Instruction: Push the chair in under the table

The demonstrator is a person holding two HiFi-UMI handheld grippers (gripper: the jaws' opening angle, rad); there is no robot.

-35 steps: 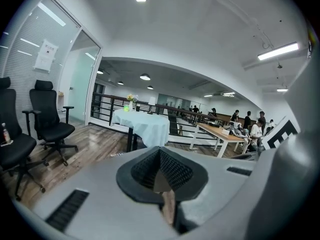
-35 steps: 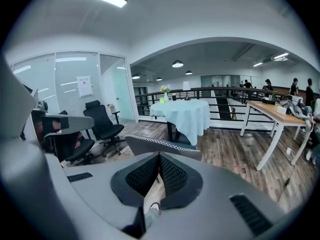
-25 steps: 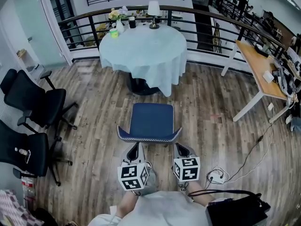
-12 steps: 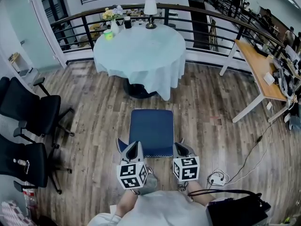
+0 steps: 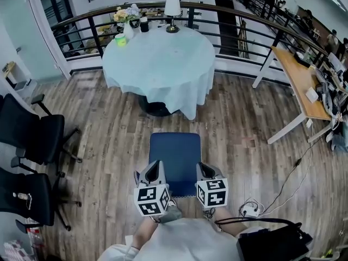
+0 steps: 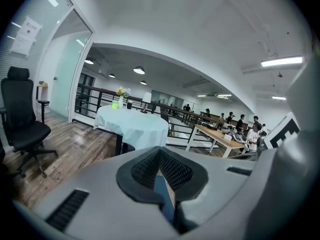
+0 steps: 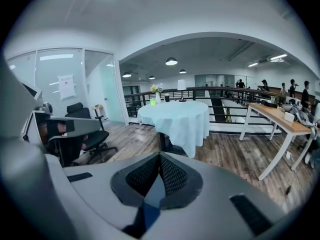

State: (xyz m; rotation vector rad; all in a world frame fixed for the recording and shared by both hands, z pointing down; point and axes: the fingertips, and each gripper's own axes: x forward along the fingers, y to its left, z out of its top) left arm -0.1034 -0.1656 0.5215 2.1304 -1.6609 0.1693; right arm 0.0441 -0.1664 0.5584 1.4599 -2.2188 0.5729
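A chair with a blue seat (image 5: 175, 155) stands on the wood floor, facing the round table under a pale blue cloth (image 5: 157, 56). A stretch of bare floor lies between the seat's front and the table. My left gripper (image 5: 154, 171) and right gripper (image 5: 203, 170) are at the chair's near edge, one at each rear corner. In the left gripper view the left gripper (image 6: 161, 184) is shut on a thin blue edge of the chair. The right gripper (image 7: 156, 181) likewise pinches a blue edge in the right gripper view. The table (image 7: 175, 116) stands straight ahead.
Two black office chairs (image 5: 27, 137) stand at the left. A wooden desk (image 5: 302, 80) is at the right, with a railing (image 5: 234, 15) behind the table. A lamp (image 5: 172, 7), flowers (image 5: 126, 15) and a green cup (image 5: 120, 39) sit on the table. A power strip (image 5: 250, 206) and cables lie at the right.
The chair and both grippers have moved forward toward the table, and the gap between seat and tablecloth has shrunk. Both grips stayed as they were.
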